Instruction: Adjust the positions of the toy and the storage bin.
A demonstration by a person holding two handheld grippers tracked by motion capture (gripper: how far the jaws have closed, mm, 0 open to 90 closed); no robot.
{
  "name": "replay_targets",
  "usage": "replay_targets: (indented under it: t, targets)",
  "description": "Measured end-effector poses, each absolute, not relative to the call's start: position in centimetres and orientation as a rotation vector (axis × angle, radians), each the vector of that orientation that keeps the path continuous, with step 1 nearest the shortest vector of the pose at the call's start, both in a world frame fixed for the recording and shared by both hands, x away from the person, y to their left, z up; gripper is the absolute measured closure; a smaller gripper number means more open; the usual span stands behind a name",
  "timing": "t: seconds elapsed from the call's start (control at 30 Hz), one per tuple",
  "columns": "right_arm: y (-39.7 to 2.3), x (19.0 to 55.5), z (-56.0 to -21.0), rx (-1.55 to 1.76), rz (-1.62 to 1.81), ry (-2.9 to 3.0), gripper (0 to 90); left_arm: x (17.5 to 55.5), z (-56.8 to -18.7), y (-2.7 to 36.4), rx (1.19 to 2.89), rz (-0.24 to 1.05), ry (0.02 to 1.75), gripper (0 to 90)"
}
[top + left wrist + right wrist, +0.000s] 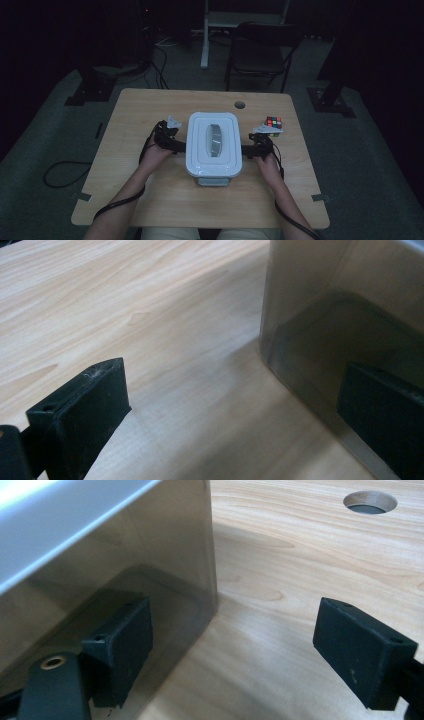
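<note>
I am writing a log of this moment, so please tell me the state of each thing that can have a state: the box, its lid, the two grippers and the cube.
Container: upright on the table, between both grippers.
Lid: on the container.
Left gripper: open, at the container's left wall.
Right gripper: open, at its right wall.
Puzzle cube: scrambled, on the table beyond the right gripper.

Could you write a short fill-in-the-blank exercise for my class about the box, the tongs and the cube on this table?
1. The white box on the table is covered by a ____.
2. The left tongs and right tongs stand on ____ sides of the box.
3. Both tongs have their jaws ____.
4. The coloured puzzle cube lies beyond the ____ tongs.

Missing words: lid; opposite; open; right
</note>
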State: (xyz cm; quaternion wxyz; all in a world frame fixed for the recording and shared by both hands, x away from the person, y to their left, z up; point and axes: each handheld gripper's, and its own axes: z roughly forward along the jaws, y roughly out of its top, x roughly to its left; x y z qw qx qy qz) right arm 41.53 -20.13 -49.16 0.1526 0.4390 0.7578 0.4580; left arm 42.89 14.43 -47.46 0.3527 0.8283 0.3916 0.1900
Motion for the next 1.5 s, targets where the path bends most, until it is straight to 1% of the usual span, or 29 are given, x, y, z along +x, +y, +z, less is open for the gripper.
replay_targets:
  t: [0.2, 0.27, 0.67, 0.8, 1.13, 1.23, 1.27, 1.3, 1.43, 1.5]
  targets:
    - [-20.4, 39.8, -49.2, 1.24, 1.321, 2.185, 16.1, 41.4, -47.4, 14.3, 2.155, 0.485, 0.986, 1.1]
    - [-20.4, 39.2, -49.2, 1.226, 1.323, 2.191, 16.0, 40.9, -47.3, 14.3, 2.168, 0.503, 0.97, 1.1]
    - [-21.0, 35.8, -49.5, 1.202, 1.361, 2.214, 16.1, 37.8, -47.4, 14.2, 2.18, 0.469, 0.924, 1.1]
    - [-21.0, 35.1, -49.4, 1.187, 1.353, 2.224, 16.1, 37.1, -47.3, 14.1, 2.18, 0.477, 0.922, 1.1]
    - [-21.4, 34.2, -49.4, 1.16, 1.361, 2.239, 16.0, 35.5, -47.3, 14.0, 2.187, 0.464, 0.901, 1.1]
    - [-21.6, 33.9, -49.4, 1.151, 1.352, 2.228, 15.3, 35.7, -47.5, 14.4, 2.17, 0.419, 0.903, 1.0]
    - [-21.7, 33.9, -49.4, 1.143, 1.348, 2.223, 13.0, 35.8, -47.6, 14.6, 2.166, 0.401, 0.9, 1.0]
    - [-21.8, 34.0, -49.4, 1.131, 1.346, 2.238, 12.6, 35.9, -47.8, 14.8, 2.146, 0.376, 0.905, 1.0]
    - [-22.7, 34.2, -49.1, 1.075, 1.284, 2.194, 12.5, 36.0, -48.4, 15.4, 2.164, 0.403, 0.92, 1.0]
    - [-23.5, 34.4, -48.9, 1.108, 1.29, 2.133, 12.5, 35.9, -48.5, 15.8, 2.151, 0.387, 0.936, 1.0]
